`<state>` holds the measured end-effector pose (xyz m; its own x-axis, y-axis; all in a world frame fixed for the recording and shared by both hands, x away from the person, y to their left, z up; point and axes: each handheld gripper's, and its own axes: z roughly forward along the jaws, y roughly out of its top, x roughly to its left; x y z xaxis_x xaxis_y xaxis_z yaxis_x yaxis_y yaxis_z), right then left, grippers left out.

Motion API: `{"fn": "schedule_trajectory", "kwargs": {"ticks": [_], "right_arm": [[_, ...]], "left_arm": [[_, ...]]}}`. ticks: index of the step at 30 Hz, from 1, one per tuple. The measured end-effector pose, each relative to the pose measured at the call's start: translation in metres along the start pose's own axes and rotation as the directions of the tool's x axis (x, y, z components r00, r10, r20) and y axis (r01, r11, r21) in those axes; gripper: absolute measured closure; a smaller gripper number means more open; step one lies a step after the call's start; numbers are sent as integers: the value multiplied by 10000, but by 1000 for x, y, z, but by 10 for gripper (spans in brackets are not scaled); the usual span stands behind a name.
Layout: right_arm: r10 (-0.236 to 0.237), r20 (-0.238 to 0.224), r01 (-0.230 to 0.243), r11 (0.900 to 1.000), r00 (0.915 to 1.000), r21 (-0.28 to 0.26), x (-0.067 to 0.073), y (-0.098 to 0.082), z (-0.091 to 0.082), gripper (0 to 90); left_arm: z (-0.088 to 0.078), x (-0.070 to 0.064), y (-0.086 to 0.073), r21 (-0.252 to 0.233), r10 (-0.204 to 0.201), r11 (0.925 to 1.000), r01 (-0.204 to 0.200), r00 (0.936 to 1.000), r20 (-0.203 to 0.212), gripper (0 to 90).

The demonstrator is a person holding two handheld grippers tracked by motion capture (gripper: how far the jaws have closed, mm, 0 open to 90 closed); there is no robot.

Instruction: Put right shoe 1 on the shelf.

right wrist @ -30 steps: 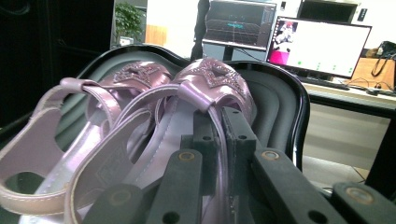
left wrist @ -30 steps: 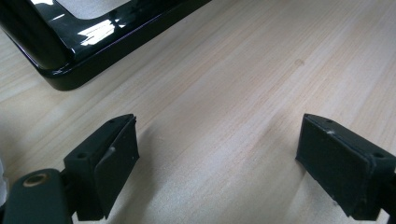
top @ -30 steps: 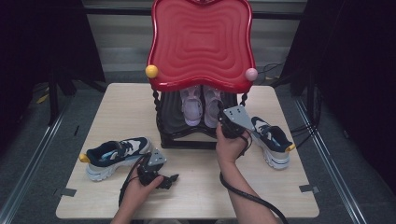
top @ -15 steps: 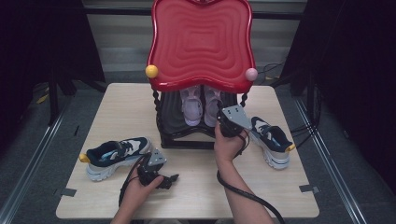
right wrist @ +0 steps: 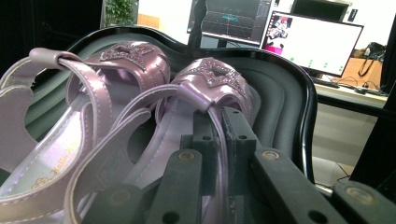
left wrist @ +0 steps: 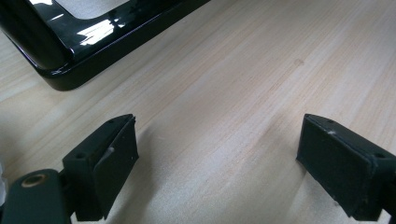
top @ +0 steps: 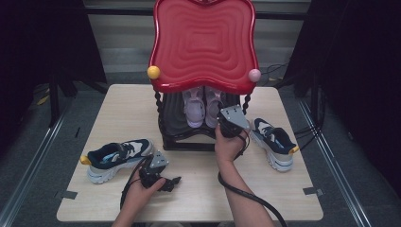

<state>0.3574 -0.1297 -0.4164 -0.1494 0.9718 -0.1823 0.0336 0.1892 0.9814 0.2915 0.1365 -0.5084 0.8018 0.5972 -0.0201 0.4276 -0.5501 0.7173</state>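
Sandals [right wrist: 140, 107] are sitting side by side on the lower shelf of the red-topped rack [top: 204, 42], which is standing at the middle of the table [top: 293, 189]. The right gripper [right wrist: 219, 135] is reaching in under the red top and its jaws are clenched on the thin side strap of the right-hand sandal [right wrist: 205, 93], pinching it just behind the glittery toe piece. In the high view the right gripper [top: 229, 124] is sitting at the shelf's front edge. The left gripper [left wrist: 219, 163] is resting low over bare tabletop with its jaws released, nothing between them, the rack's black base [left wrist: 70, 56] just ahead.

Judging by the grip, the step is drawing this sandal out of the rack. A strap is floppy, so the shoe is likely to swing; lifting slightly to clear the shelf's raised rim, then pulling straight back and slowly, looks best. Keeping low matters too, since the red top is overhanging closely. Two sneakers, one left [top: 118, 158] and one right [top: 275, 147], are lying on the table, so the clear spot in front looks the safest landing.
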Motion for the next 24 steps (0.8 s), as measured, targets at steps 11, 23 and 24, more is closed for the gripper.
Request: {"fn": "schedule_trajectory", "kwargs": {"ticks": [11, 23, 24], "right_arm": [[-288, -132, 289, 9995, 9995, 97, 3, -2, 0, 843], [-782, -303, 789, 9966, 9965, 218, 2, -3, 0, 827], [-794, -329, 802, 9965, 9963, 230, 2, -4, 0, 825]], "left_arm": [[0, 0, 0, 3, 7, 10000, -7, 10000, 3, 115], [0, 0, 0, 5, 7, 10000, -7, 10000, 5, 114], [0, 0, 0, -2, 8, 10000, -8, 10000, 19, 114]]}}
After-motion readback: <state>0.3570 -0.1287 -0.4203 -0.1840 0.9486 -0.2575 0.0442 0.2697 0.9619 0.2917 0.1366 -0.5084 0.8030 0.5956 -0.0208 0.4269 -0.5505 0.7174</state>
